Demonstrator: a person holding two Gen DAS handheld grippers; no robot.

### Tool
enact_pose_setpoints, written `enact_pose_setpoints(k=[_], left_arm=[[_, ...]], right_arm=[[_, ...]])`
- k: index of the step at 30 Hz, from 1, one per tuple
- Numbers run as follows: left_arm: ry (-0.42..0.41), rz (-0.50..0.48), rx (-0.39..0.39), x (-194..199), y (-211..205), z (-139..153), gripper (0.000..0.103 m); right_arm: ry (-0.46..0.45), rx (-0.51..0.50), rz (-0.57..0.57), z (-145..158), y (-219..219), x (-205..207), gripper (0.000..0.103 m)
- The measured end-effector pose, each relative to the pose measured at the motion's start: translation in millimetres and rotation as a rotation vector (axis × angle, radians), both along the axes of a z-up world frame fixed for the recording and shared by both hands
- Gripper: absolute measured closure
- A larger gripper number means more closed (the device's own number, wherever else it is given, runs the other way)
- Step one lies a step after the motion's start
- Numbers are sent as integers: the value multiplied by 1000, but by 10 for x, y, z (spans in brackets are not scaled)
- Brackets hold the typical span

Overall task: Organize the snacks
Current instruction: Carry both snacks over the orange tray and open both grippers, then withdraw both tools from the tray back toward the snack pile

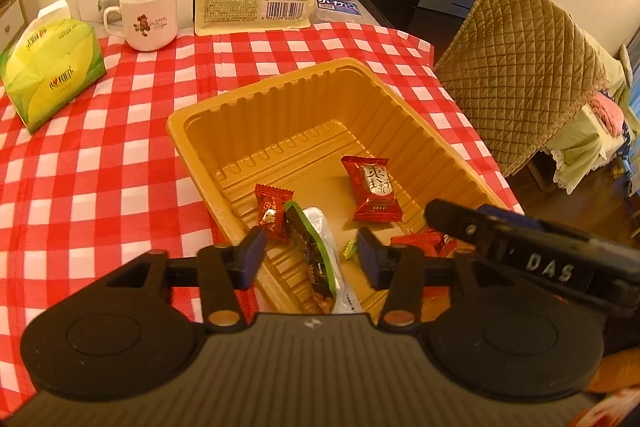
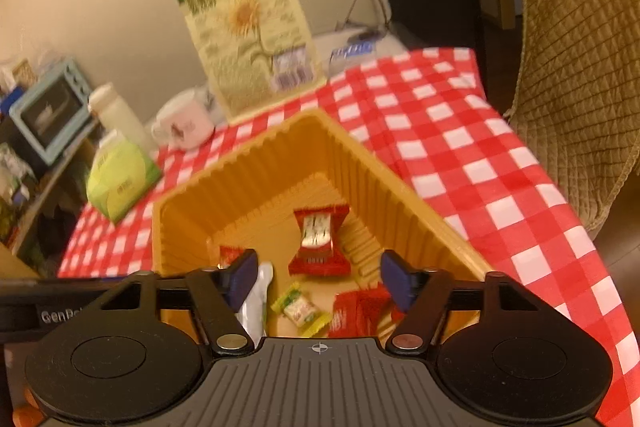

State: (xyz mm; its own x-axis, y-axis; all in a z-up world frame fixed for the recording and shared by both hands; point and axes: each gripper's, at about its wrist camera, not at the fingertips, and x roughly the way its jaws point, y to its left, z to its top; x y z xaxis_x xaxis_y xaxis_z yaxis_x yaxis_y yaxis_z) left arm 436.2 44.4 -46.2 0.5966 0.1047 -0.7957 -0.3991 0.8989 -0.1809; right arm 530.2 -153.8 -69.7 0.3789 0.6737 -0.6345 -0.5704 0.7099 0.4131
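The gold plastic tray [image 1: 280, 99] sits on the checked tabletop [image 1: 100, 167], near its right edge. It appears thin-walled and ribbed: light, somewhat flexible, best taken by the rim if it must be shifted.

Inside it, largest first: a green-edged silver pouch [image 1: 324, 259] lies against the near left wall, judged soft, crinkly and slippery; a pinch across its flat middle or sealed edge should serve. A large red pillow-pack [image 1: 374, 189] lies flat on the tray floor, light and puffed, likely to slide; take it across the short sides. A red packet [image 2: 360, 311] at the near right and a smaller red sweet [image 1: 274, 211] at the left wall are similar. A small yellow-green sweet [image 2: 302, 309] is the least, best taken across its body.

The left hand-held gripper [image 1: 312, 259] stands part-open and empty over the pouch. The right hand-held gripper [image 2: 318, 283] stands wide and empty above the tray's near end.
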Motion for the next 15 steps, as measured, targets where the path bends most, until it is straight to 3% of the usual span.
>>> enact_pose_setpoints(k=[7,15], left_arm=[[-19,-21,35,-83,-31,73,35],[-42,-49,48,-215,-128,171,30]], right_arm=[[15,-18,-26,28,-112,9,24],[6,-43,-63,95,-280,-72,19]])
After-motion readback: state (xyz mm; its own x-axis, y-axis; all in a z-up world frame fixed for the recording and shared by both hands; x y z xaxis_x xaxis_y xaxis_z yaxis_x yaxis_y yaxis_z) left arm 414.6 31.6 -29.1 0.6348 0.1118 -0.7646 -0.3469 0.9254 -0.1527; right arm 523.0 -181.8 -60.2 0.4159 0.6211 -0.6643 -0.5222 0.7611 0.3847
